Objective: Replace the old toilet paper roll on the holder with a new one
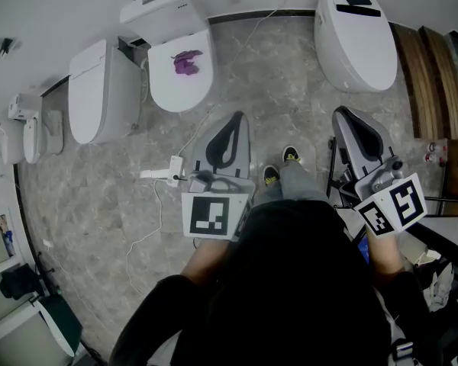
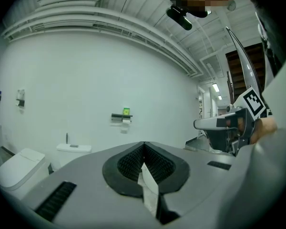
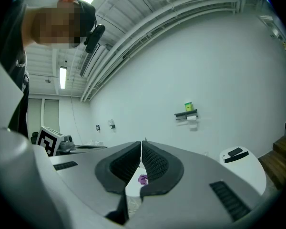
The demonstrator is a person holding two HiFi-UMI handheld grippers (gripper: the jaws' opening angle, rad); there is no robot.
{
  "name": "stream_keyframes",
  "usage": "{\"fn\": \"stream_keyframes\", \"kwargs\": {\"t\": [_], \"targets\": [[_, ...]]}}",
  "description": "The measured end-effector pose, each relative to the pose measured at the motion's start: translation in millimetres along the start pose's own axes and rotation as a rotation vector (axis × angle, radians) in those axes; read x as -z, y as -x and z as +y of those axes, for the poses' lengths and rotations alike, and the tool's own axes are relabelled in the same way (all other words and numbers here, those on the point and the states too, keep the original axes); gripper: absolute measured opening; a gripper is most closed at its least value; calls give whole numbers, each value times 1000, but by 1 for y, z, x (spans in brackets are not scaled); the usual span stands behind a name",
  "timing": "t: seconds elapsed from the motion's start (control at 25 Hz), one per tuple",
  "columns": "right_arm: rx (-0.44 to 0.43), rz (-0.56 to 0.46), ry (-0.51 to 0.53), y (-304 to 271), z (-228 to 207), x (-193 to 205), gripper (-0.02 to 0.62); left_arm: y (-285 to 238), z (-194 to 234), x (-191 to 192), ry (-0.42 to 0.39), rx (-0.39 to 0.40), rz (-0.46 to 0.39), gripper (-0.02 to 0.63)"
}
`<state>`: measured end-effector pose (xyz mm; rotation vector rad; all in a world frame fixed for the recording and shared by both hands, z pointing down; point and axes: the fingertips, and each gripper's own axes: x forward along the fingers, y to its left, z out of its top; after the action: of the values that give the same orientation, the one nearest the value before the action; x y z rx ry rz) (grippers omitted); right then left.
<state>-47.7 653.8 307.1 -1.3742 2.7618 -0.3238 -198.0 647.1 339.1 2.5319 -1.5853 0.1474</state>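
You are in a bathroom-fixture showroom or test room rather than a home: a white closed-lid toilet (image 1: 99, 90), a white toilet with raised lid (image 1: 179, 71) and a white oval toilet (image 1: 355, 36) line one bare white wall (image 2: 86, 80) on grey marble-patterned floor tiles (image 1: 290, 105). A black wall-mounted paper holder (image 2: 119, 116) hangs on that wall, and exposed white ceiling pipes (image 2: 109, 25) run overhead.
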Motion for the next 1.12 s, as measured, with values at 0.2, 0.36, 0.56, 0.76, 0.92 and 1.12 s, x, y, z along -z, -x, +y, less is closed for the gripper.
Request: {"fn": "stream_keyframes", "kwargs": {"t": [0.2,0.36,0.56,0.76,0.92,1.12], "targets": [[-14,12,-8,-10,-10,2,20,-14,1,0,0,3,0,20],[-16,17,-21,-18,-27,1,20,-33,0,-1,2,-2,17,20],[-9,5,-39,-28,-60,-9,20,-66,-8,-11,-28,21,25,20],[4,-22,-62,-33,-102,-21,20,-105,-20,-19,-54,21,57,20],[9,-45,-88,-41,-132,-27,20,-132,-28,-29,-96,16,61,20],[0,-69,-107,-48,-163,-26,20,-160,-36,-29,-129,6,87,20]]}}
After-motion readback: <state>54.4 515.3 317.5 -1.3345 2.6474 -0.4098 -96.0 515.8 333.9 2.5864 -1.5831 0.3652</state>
